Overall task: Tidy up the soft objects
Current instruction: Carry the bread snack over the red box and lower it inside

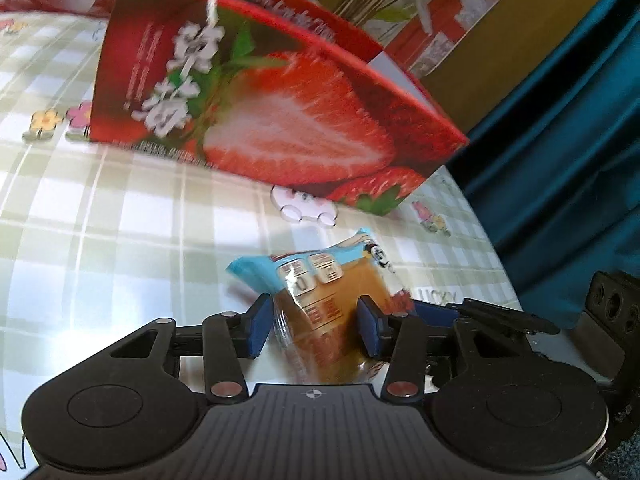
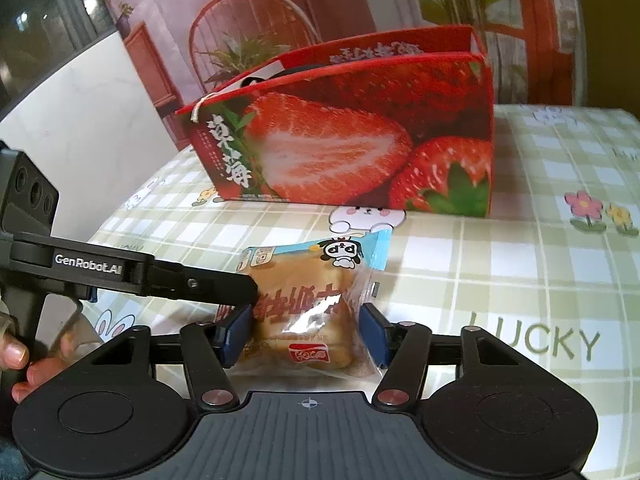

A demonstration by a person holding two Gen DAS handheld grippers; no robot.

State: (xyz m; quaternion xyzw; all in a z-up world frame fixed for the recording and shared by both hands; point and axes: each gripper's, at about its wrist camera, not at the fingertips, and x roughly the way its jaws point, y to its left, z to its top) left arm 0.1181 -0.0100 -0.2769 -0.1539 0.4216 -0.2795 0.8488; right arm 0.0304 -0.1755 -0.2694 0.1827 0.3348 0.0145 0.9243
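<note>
Both hand-held grippers' blue pads [image 1: 256,326] around bread packet [image 2: 308,304].

The red strawberry-printed cardboard box [image 1: 280,92] is motion-blurred in the left wrist view, its white lettering unreadable. The left tongs [image 2: 224,280] hide a corner of the clear-wrapped bread packet [image 2: 312,300] in the right wrist view.

Green checked tablecloth [image 2: 520,272] with cartoon prints, teal curtain [image 1: 560,140], printed room backdrop [image 2: 280,8], white wall [image 2: 80,100]

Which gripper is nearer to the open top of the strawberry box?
Neither clearly. Both the left gripper and right gripper straddle the same bread packet on the table, in front of and below the strawberry box.
</note>
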